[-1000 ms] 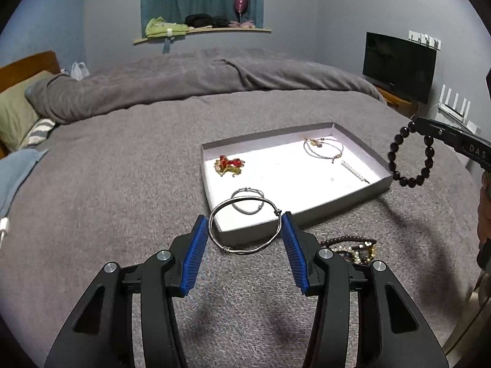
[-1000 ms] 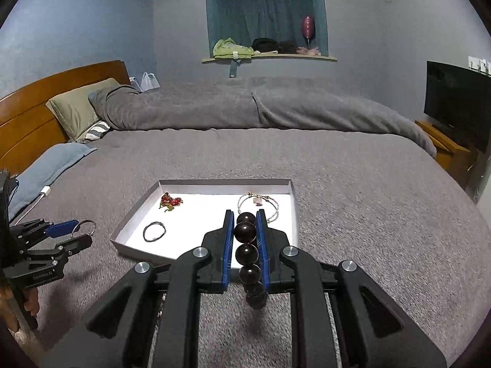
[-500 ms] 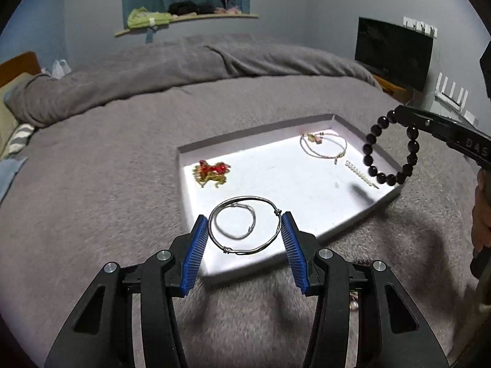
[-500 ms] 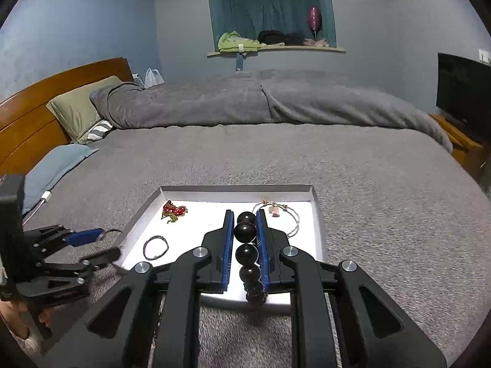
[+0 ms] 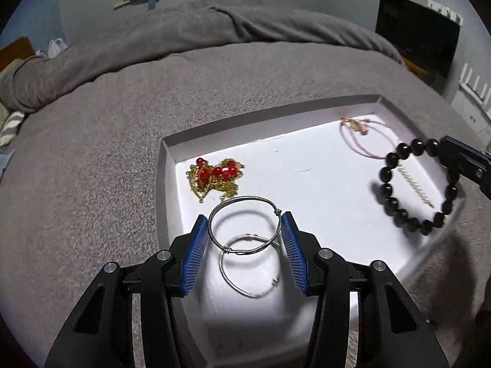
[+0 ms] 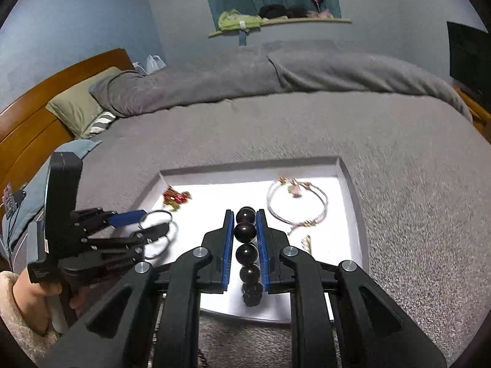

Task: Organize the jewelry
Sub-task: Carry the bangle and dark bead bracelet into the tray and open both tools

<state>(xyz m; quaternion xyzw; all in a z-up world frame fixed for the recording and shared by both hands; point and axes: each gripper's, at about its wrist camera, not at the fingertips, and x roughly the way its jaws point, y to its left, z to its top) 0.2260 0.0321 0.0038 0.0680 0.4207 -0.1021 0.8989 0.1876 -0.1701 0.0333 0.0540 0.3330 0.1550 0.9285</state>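
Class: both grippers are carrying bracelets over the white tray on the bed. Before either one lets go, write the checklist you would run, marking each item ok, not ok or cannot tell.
1. Left gripper holds the silver wire bangle between its pads: ok.
2. Held bangle is over the white tray: ok.
3. Spot below is free: not ok; a second silver bangle lies directly under it.
4. Right gripper is clamped on the dark bead bracelet: ok.
5. Bead bracelet hangs inside the tray edge: cannot tell; it is near the right rim.
6. Bead bracelet clears the pearl bar: cannot tell.
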